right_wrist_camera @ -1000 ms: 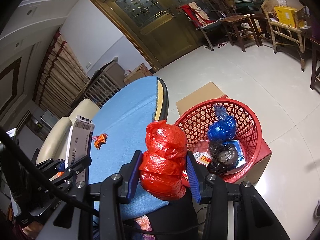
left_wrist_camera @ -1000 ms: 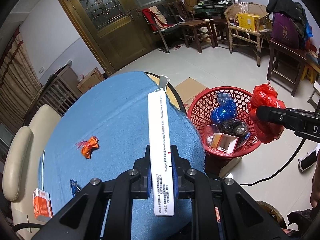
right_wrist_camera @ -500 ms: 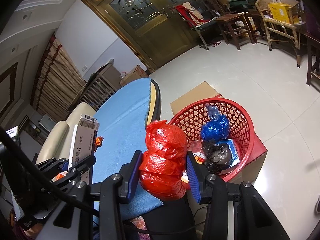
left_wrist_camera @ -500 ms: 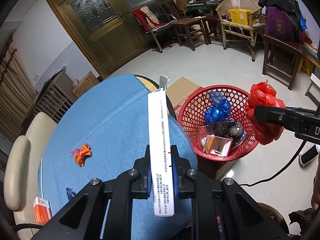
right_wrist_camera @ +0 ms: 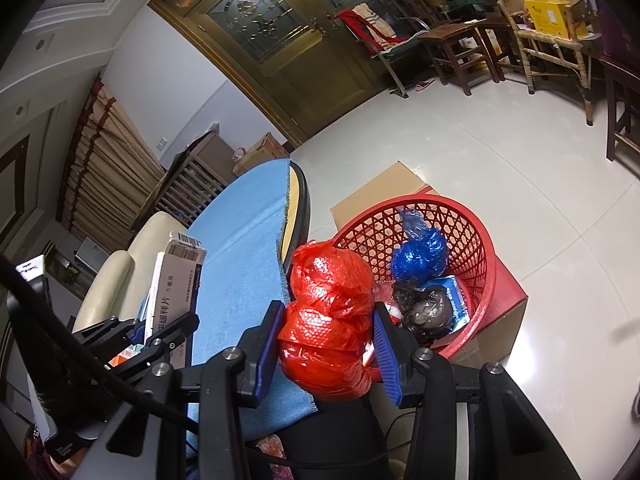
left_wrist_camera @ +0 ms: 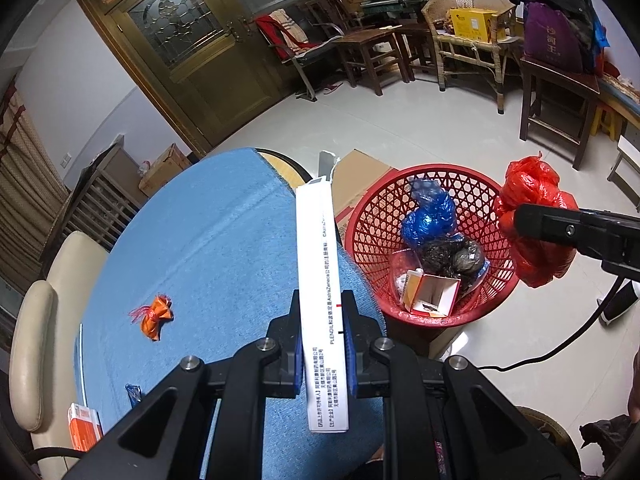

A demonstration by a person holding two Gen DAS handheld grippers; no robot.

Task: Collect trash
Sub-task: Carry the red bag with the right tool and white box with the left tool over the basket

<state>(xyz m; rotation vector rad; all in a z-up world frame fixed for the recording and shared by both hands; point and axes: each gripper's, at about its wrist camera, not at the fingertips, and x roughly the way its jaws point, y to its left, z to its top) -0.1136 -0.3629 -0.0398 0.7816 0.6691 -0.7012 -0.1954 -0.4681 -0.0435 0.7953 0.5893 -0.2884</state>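
On the blue-covered tabletop [left_wrist_camera: 208, 240]: an orange wrapper [left_wrist_camera: 155, 317], an orange box [left_wrist_camera: 83, 426] at the near edge. Beside it on the floor, a red basket [left_wrist_camera: 372, 220] with a blue bag [left_wrist_camera: 430, 218] inside. Left tool [left_wrist_camera: 322, 354] clamped tight on a long white carton [left_wrist_camera: 320, 264] over the tabletop edge. Right tool [right_wrist_camera: 329, 354] gripping a red bag [right_wrist_camera: 330, 312] just beside the basket rim.

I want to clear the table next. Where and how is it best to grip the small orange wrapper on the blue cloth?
Grip the orange wrapper across its crumpled middle, coming from above. It lies low on the blue cloth, with thin frayed ends at one side that would probably slip from the pads; the bunched body looks the thickest part.
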